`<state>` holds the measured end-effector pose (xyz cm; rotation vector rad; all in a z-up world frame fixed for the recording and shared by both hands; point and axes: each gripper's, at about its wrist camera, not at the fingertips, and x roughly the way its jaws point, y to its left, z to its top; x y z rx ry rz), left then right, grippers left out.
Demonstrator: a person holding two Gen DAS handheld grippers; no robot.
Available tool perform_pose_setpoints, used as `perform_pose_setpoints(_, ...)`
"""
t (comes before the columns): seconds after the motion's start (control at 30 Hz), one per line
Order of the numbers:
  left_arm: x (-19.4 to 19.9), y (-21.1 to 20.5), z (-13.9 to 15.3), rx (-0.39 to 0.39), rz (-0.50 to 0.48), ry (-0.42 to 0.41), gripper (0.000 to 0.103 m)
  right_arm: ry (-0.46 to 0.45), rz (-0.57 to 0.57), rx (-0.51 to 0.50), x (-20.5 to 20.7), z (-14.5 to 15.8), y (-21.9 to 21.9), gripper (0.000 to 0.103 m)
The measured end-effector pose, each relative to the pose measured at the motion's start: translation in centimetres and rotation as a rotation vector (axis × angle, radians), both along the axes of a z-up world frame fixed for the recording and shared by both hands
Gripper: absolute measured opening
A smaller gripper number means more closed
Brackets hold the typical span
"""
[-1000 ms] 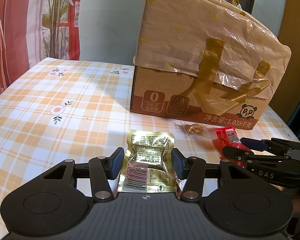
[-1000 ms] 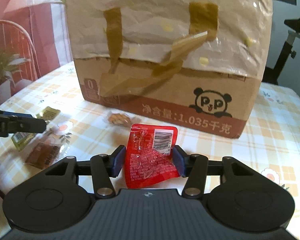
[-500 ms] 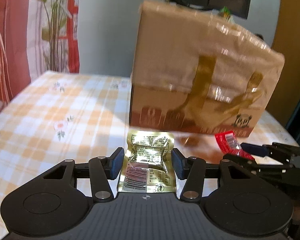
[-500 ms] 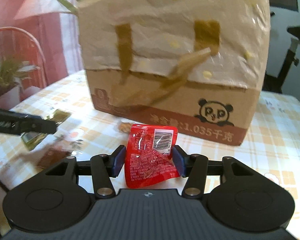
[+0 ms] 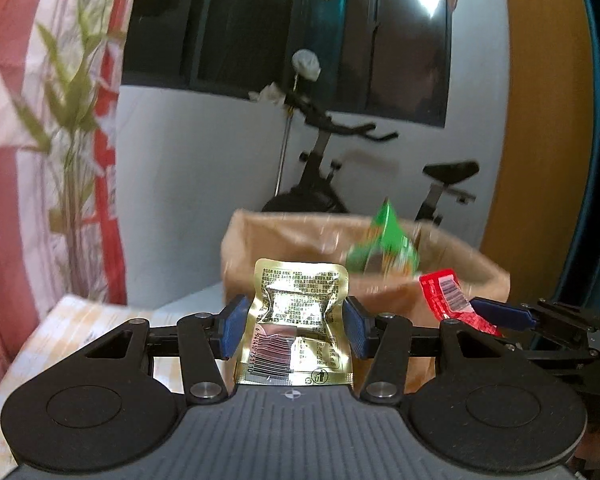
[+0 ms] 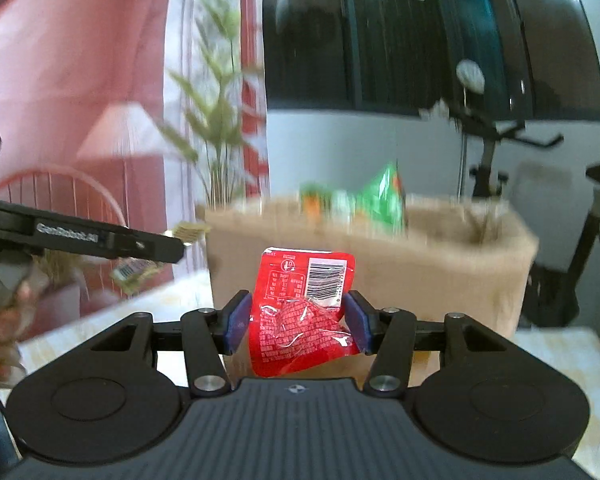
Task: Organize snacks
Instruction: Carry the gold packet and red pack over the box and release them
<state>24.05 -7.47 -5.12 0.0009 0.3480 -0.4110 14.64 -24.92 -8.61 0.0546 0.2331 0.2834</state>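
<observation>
My left gripper [image 5: 294, 326] is shut on a gold foil snack packet [image 5: 298, 324] and holds it up in front of the open top of a brown cardboard box [image 5: 280, 240]. My right gripper [image 6: 296, 318] is shut on a red snack packet [image 6: 300, 312], also raised, in front of the same box [image 6: 440, 264]. The red packet shows in the left wrist view [image 5: 444, 296] at the right, and the gold packet shows in the right wrist view [image 6: 136, 270] at the left. Green snack bags [image 5: 384, 248] stick out of the box.
The box stands on a table with a checked cloth [image 5: 60, 320]. An exercise bike [image 5: 328, 168] stands behind the box by the wall. A plant [image 6: 216, 136] and a red curtain are at the left.
Both grippers have risen with their packets from table height to the level of the box's open top. The box front has dropped low in both views.
</observation>
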Motion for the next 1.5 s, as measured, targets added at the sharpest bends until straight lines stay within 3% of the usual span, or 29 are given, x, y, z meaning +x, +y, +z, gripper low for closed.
perform_pose_setpoints(0.13, 2.2, -1.1, 1.4, -0.020, 0.004, -0.012, 0.054, -0.031, 0.010, 0.003, 2.2, 3.0, -0.7, 0.054)
perform_pose_setpoints(0.33, 3.8, -1.5, 2.7, 0.013, 0.026, -0.047, 0.055, 0.011, 0.094, 0.064, 7.4, 6.8, -1.0, 0.054)
perform_pose_setpoints(0.5, 4.1, -0.6, 2.3, 0.007, 0.055, -0.023, 0.054, 0.062, 0.181, 0.077, 10.1, 7.5, 0.6, 0.054)
perform_pose_setpoints(0.63, 4.4, 0.5, 2.0, -0.044, 0.069, 0.009, 0.054, 0.098, 0.194, 0.076, 12.2, 7.3, 1.3, 0.054)
perform_pose_setpoints(0.9, 4.5, 0.3, 2.2, -0.057, 0.066, 0.002, 0.054, 0.189, 0.052, 0.122, 13.4, 5.5, -3.6, 0.054)
perform_pose_setpoints(1.17, 6.5, -1.7, 2.1, -0.038, 0.033, 0.031, 0.054, 0.277, -0.134, 0.084, 14.3, 4.6, -7.6, 0.054)
perform_pose_setpoints(1.4, 9.6, -4.7, 2.3, 0.018, 0.000, 0.040, 0.057, 0.252, -0.188, 0.013, 13.8, 3.9, -7.7, 0.059)
perform_pose_setpoints(1.5, 10.5, -5.5, 1.9, 0.043, -0.020, 0.058, 0.059, 0.233, -0.209, -0.015, 13.5, 3.9, -7.5, 0.066)
